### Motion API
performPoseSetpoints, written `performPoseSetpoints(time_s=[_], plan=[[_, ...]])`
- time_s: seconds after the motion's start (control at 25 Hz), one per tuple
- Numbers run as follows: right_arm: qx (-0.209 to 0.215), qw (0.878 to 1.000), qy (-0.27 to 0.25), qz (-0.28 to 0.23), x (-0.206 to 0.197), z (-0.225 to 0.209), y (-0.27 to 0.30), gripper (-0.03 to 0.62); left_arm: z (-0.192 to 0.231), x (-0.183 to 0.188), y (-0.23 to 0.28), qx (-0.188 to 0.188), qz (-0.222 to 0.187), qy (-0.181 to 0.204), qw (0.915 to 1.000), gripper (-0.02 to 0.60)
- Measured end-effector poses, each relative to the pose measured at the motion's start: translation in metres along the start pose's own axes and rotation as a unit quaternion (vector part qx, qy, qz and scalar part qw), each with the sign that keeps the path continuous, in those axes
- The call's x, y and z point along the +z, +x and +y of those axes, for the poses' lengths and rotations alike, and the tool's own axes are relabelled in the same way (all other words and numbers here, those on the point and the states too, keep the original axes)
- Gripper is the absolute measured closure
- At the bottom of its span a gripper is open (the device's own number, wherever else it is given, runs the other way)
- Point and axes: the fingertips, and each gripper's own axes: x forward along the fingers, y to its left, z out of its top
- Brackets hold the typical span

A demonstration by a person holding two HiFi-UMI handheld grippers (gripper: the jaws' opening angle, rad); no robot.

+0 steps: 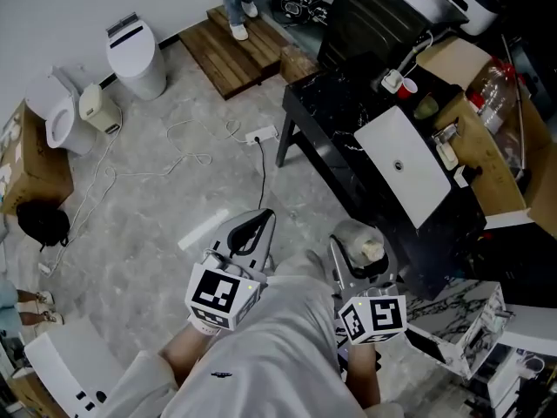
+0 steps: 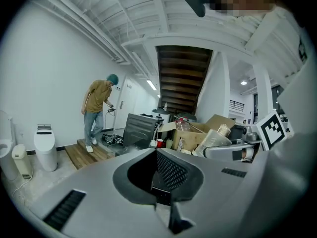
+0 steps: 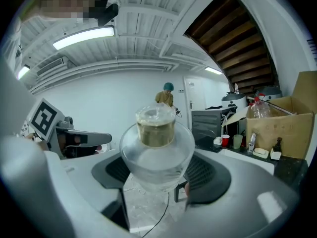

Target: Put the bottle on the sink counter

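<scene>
Clear bottle sits clamped between the right gripper jaws

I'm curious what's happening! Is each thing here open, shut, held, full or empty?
Clear round bottle with gold cap: capped, held upright in the air.
Right gripper: fingers shut on the bottle.
Left gripper: fingers shut, nothing held.
White rectangular sink: empty.
White toilet by the wall: lid down.

- bottle: clear, glossy, with a gold-toned cap under crinkled film.
- bench: black, polished, stone-veined.
- floor: smooth grey marbled tiles.
- step: brown wood planks.
- box: matt cardboard.
</scene>
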Motion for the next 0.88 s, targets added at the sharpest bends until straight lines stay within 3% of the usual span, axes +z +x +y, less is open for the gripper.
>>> performPoseSetpoints(time_s=[0.52, 0.88], plan=[[-0.009, 1.0, 0.011, 0.005, 0.004, -0.019, 0.047, 0.252, 0.033, 0.011, 0.039, 0.006, 0.006, -0.002, 1.0, 0.575], [-0.014, 1.0, 0.006, -0.009, 0.031, -0.067, 0.112, 0.252, 0.057, 0.035, 0.116, 0.001, 0.015, 0.01, 0.9998, 0.575]])
